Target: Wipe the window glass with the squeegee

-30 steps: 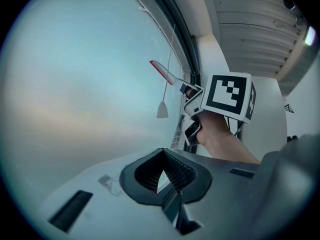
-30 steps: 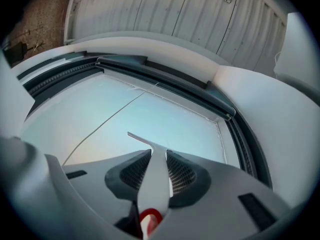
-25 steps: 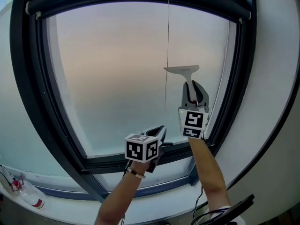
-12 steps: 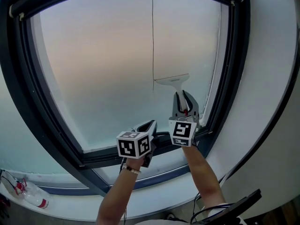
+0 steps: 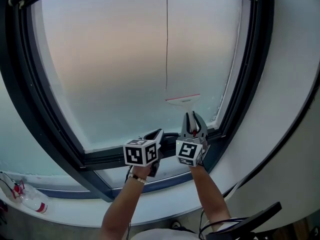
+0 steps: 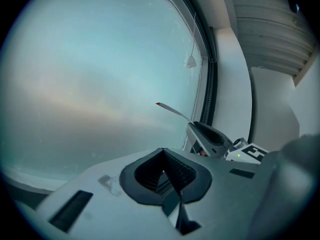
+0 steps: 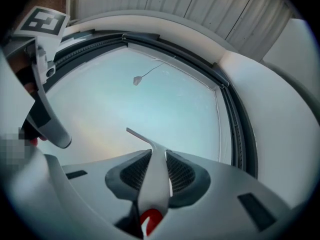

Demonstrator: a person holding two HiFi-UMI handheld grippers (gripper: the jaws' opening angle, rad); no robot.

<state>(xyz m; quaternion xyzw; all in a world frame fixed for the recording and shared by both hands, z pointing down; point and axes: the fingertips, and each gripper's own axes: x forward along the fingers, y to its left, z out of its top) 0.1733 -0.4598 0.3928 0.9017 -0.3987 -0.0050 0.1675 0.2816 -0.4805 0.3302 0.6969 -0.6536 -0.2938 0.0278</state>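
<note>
Squeegee (image 5: 183, 100): handle clamped in right gripper (image 5: 193, 120), blade just ahead of its jaws on window glass (image 5: 110, 69); left gripper (image 5: 156, 134) alongside, closed, empty; stroke apparently near the bottom, leftward glass probably remaining

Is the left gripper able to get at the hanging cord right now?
Probably yes: the left gripper is shut and empty, with nothing between it and the cord; the squeegee sits close by the cord's end.
</note>
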